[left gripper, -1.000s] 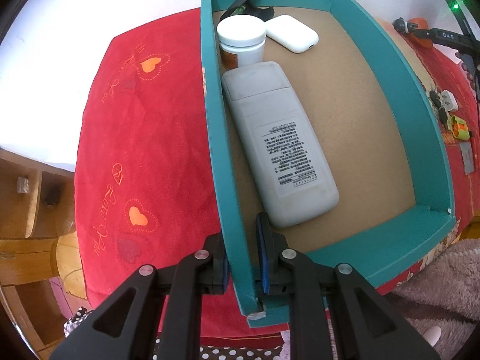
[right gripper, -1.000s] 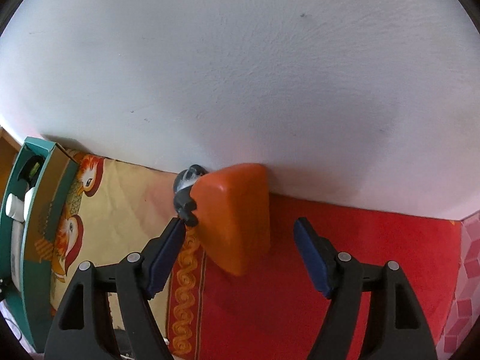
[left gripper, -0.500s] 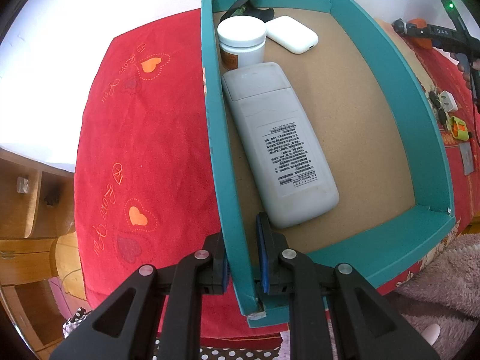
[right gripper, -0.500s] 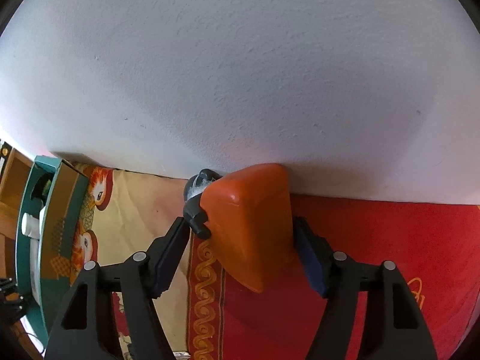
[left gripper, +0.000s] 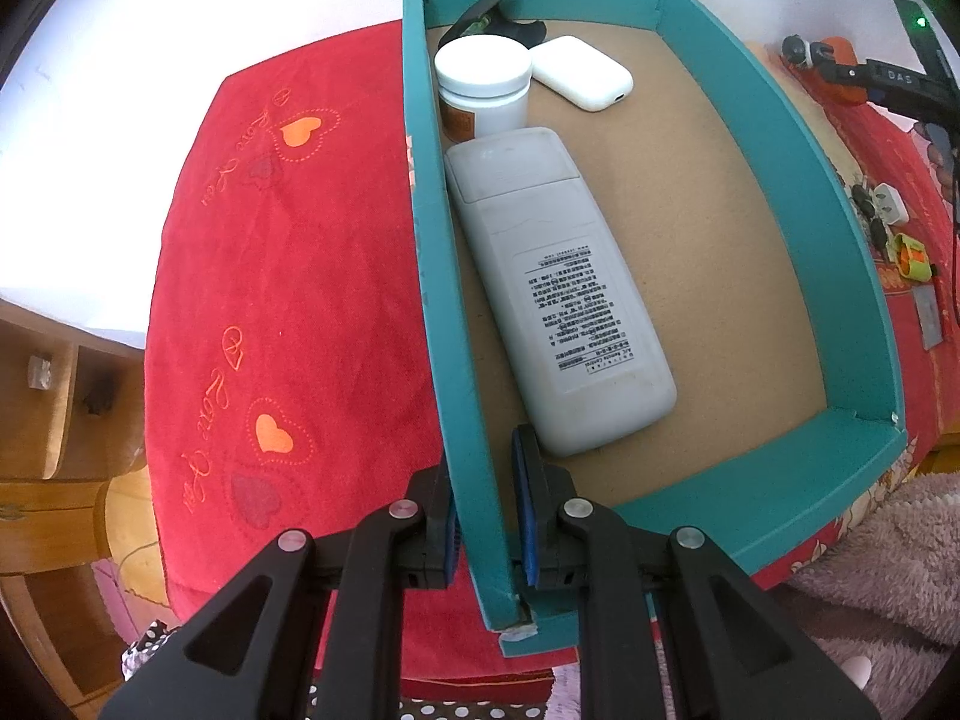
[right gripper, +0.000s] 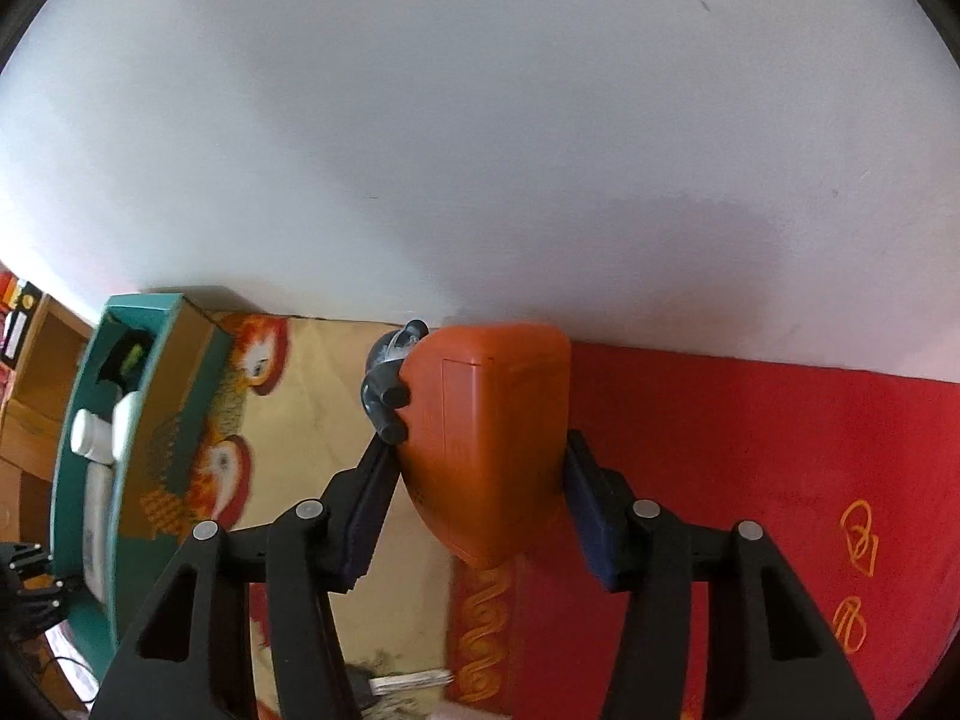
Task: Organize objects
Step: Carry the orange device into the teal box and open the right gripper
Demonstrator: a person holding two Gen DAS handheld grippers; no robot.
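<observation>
The right gripper (right gripper: 477, 474) jaws, wide a second ago, are closing on the orange device (right gripper: 486, 438) beside the teal box (left gripper: 774, 138) — grasp nearly made. The left gripper (left gripper: 486, 516) stays clamped on the box wall.

The left wrist camera looks steeply down along its fingers, close above the teal box (left gripper: 852, 276) on the red cloth (left gripper: 300, 312). The right wrist camera tilts down toward the white wall (right gripper: 480, 120) and sits close to an orange object (right gripper: 486, 438) at the wall's foot. Both views share the teal box (right gripper: 78, 480), the red cloth (right gripper: 750, 450) and the orange object (left gripper: 840, 69).
</observation>
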